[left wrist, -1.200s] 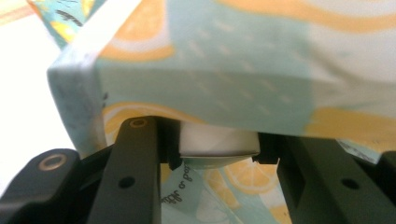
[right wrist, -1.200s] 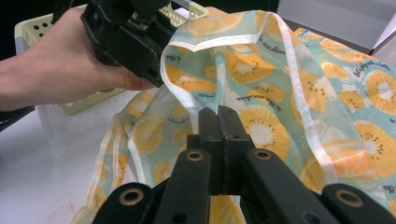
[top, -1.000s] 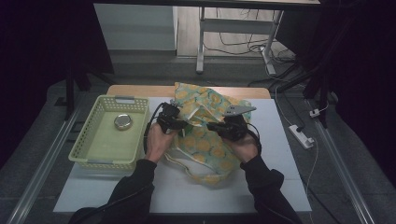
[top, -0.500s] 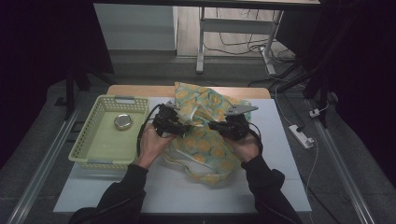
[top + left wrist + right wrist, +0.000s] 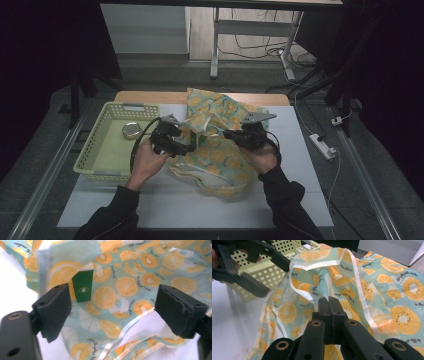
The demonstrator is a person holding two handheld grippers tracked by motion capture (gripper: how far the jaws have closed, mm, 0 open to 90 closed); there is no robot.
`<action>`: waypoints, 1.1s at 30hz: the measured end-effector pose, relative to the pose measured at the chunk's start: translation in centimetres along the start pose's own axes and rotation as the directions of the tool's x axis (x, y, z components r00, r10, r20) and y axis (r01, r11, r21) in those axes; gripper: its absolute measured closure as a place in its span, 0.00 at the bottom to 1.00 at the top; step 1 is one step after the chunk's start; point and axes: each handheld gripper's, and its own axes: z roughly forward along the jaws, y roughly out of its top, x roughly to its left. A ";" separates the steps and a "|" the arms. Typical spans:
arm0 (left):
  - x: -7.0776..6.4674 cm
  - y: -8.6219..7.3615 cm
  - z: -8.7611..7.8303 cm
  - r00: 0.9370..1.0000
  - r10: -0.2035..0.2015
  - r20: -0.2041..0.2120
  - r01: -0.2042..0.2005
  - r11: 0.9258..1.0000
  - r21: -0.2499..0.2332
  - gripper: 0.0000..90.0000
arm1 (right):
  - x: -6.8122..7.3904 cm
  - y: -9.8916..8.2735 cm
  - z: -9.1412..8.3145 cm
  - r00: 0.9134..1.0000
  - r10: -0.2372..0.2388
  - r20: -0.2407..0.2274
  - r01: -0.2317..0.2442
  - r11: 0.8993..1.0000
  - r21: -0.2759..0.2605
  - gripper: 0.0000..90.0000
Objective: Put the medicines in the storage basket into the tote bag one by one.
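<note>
Fabric tote bag (image 5: 220,150) (orange-slice print) crumpled, long axis running away from the person, left gripper (image 5: 112,312) jaws just opened wide around loose fabric, right gripper (image 5: 329,305) clamped on cloth.

You've got a white-topped table (image 5: 200,210) with a wooden far edge. On it lie a pale yellow perforated plastic basket (image 5: 95,150) at left and a crumpled orange-slice print fabric bag (image 5: 225,160) mid-table, just beside it.

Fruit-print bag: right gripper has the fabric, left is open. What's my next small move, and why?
Probably bring the left gripper onto the near bag rim and close. Its jaws have just been opening and clamp nothing, the green box sits inside, and the right gripper is shut on fabric.
</note>
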 end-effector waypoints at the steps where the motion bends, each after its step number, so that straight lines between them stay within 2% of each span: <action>1: 0.2 -0.1 -0.3 1.000 -0.004 0.003 0.004 1.000 -0.006 0.12 | 0.0 0.0 0.0 1.000 -0.001 -0.001 0.001 1.000 0.000 1.00; 4: 1.0 -0.6 -1.0 1.000 -0.014 -0.001 0.014 1.000 -0.013 0.05 | 0.1 0.0 0.1 1.000 -0.005 -0.001 0.005 1.000 0.002 1.00; 9: 2.4 -1.5 -2.0 0.999 -0.033 -0.017 0.033 0.999 -0.014 0.00 | 0.1 0.0 0.0 1.000 -0.003 -0.002 0.003 1.000 0.001 1.00; 15: 4.5 -2.8 -3.3 0.996 -0.069 -0.054 0.067 0.997 -0.034 0.00 | 0.1 0.0 0.1 1.000 -0.004 -0.001 0.004 1.000 0.003 1.00; 17: 5.1 -3.1 -3.8 0.994 -0.072 -0.078 0.069 0.997 -0.038 0.00 | 0.1 -0.1 0.1 1.000 -0.004 -0.001 0.004 1.000 0.005 1.00; 21: 6.4 -3.5 -4.7 0.988 -0.079 -0.134 0.075 0.997 -0.032 0.00 | 0.1 -0.1 0.2 1.000 -0.007 0.001 0.007 1.000 0.007 1.00; 27: 9.0 -4.1 -5.7 0.979 -0.111 -0.174 0.106 0.994 -0.033 0.00 | 0.1 -0.1 0.3 1.000 -0.005 -0.001 0.005 1.000 0.010 1.00; 29: 9.9 -4.3 -5.9 0.973 -0.123 -0.195 0.118 0.992 -0.038 0.00 | 0.1 -0.2 0.3 1.000 -0.005 0.001 0.005 1.000 0.011 1.00; 33: 11.7 -4.8 -6.1 0.957 -0.151 -0.246 0.147 0.988 -0.037 0.00 | 0.0 -0.2 0.3 1.000 -0.004 0.000 0.004 1.000 0.012 1.00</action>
